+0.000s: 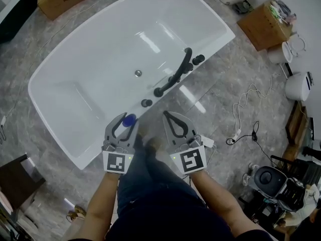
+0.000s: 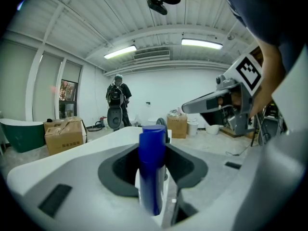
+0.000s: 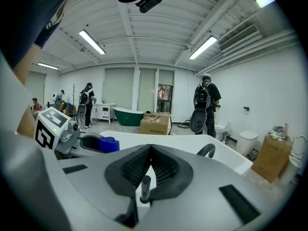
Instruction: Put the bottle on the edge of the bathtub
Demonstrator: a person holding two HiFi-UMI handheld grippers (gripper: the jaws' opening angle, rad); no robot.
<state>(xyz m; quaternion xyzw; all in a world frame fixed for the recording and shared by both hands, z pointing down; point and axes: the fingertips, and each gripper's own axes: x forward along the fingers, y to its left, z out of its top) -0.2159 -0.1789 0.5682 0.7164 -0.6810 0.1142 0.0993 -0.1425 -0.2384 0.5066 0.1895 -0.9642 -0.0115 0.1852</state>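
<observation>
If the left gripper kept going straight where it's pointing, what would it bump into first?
Probably the white bathtub rim, just ahead of the left gripper and the bottle it holds; depth is hard to judge.

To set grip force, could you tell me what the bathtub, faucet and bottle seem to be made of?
Bathtub: glossy white, likely acrylic or ceramic, from its light glints. Faucet: matte black, probably coated metal. Bottle: smooth blue, probably plastic.
</observation>
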